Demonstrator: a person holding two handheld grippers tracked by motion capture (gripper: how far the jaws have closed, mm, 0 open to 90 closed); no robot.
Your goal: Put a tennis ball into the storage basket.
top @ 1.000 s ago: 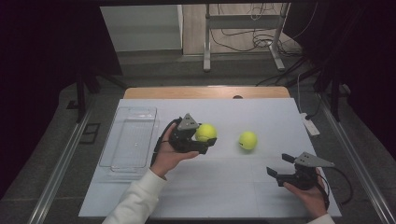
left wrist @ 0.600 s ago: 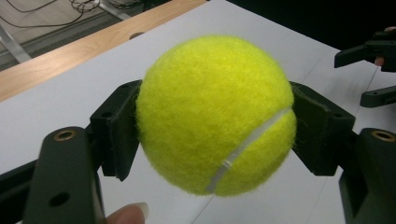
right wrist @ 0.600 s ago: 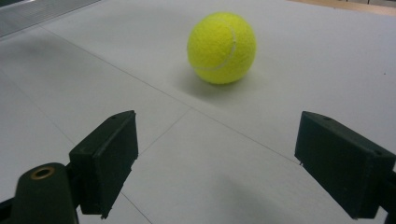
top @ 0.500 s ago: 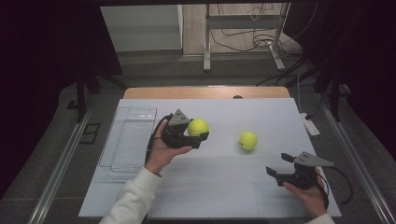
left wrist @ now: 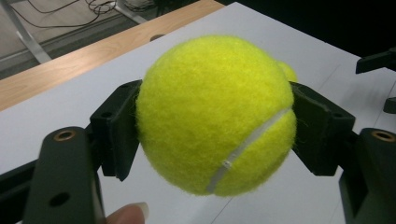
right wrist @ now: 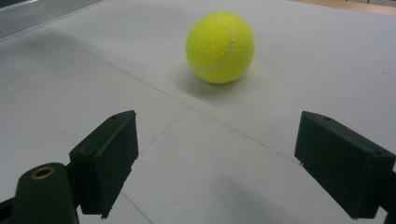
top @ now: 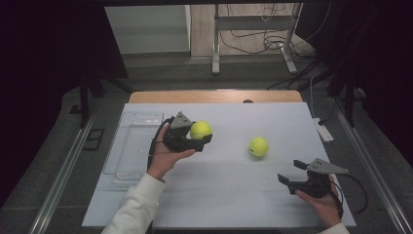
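My left gripper [top: 201, 135] is shut on a yellow tennis ball [top: 200, 129], held just above the white table left of centre. In the left gripper view the ball [left wrist: 215, 114] sits squeezed between both black pads [left wrist: 116, 140]. A second tennis ball [top: 258, 146] rests on the table right of centre, and its edge peeks out behind the held one [left wrist: 288, 71]. Near the front right, my right gripper [top: 290, 171] stands open with nothing in it. From the right gripper view, that loose ball [right wrist: 220, 46] lies well ahead of the gripper [right wrist: 229, 158].
A clear plastic tray [top: 131, 146] lies on the table's left side, just left of my left hand. A wooden strip [top: 214, 96] runs along the far edge. A white tag [top: 323, 130] sits at the right edge. Metal stand legs and cables lie on the floor beyond.
My left gripper has carried the held ball a little to the left and farther away, closer to the tray. The right gripper and the loose ball have stayed put.
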